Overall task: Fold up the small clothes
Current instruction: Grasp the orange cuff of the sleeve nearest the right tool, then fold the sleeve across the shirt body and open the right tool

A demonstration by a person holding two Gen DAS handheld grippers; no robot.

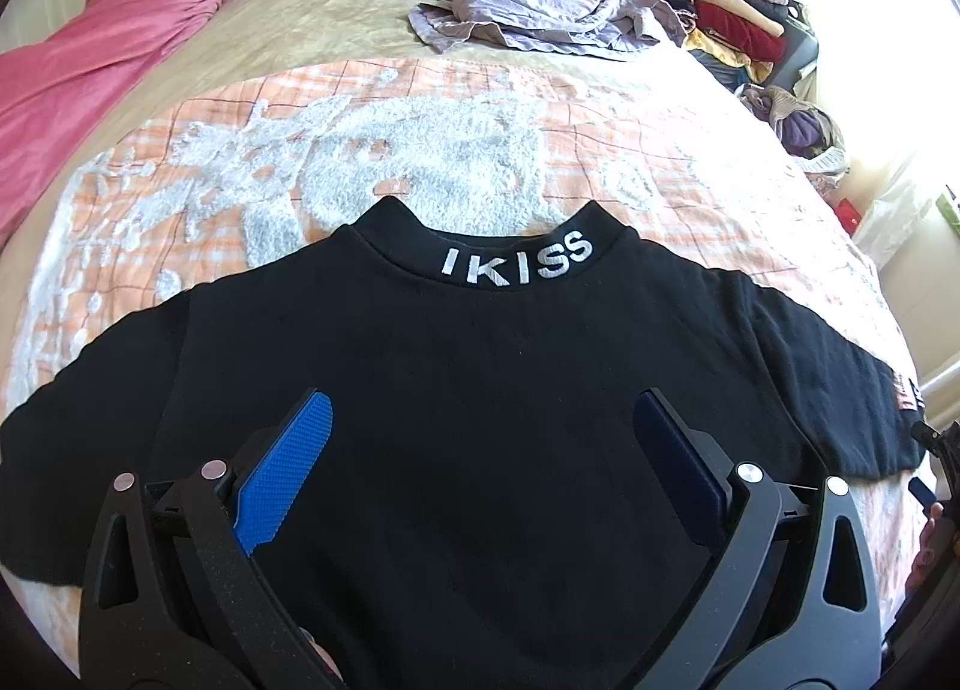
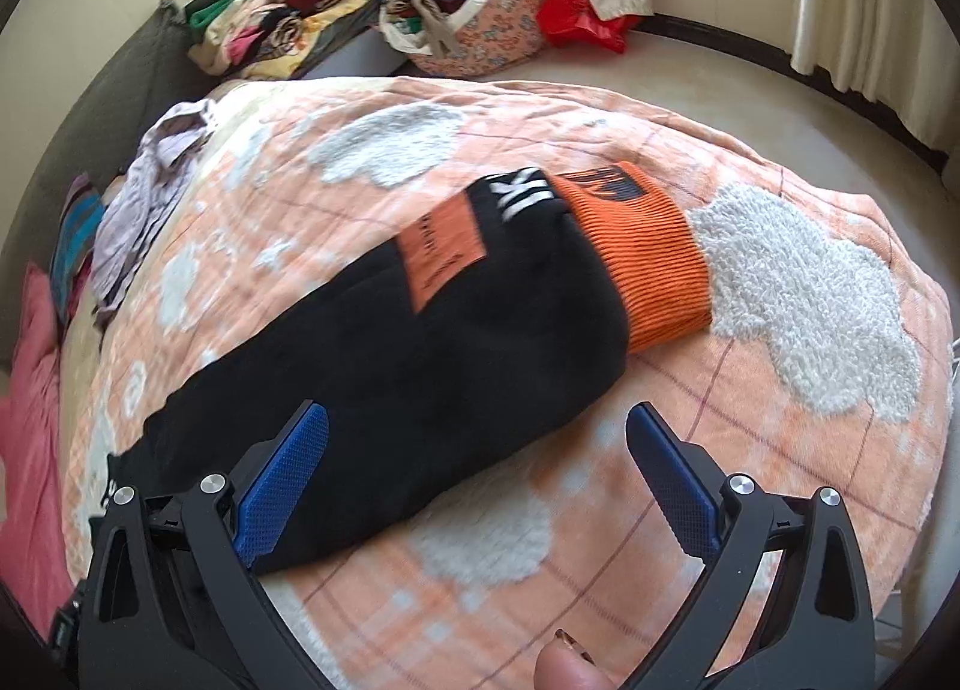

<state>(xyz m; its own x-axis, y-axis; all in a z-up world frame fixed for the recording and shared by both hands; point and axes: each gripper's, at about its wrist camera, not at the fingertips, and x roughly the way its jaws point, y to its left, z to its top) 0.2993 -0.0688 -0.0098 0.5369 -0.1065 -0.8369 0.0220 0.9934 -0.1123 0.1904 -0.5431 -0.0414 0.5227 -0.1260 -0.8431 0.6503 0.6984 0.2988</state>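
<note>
A small black sweatshirt (image 1: 480,390) lies flat on the bed, white "IKISS" lettering on its collar (image 1: 516,264), both sleeves spread sideways. My left gripper (image 1: 480,426) is open and empty, hovering over the middle of its body. In the right wrist view the right sleeve (image 2: 420,366) stretches away from me and ends in an orange ribbed cuff (image 2: 648,264), with an orange patch (image 2: 444,258) on it. My right gripper (image 2: 477,438) is open and empty above the sleeve's near edge, one finger over the black cloth, the other over the blanket.
The sweatshirt lies on an orange checked blanket (image 1: 420,150) with fluffy white patches. A crumpled lilac garment (image 1: 540,12) lies farther up the bed. A pink duvet (image 1: 90,60) lies at the left. Stacked clothes (image 1: 720,0) and a floral bag (image 2: 474,24) stand beside the bed.
</note>
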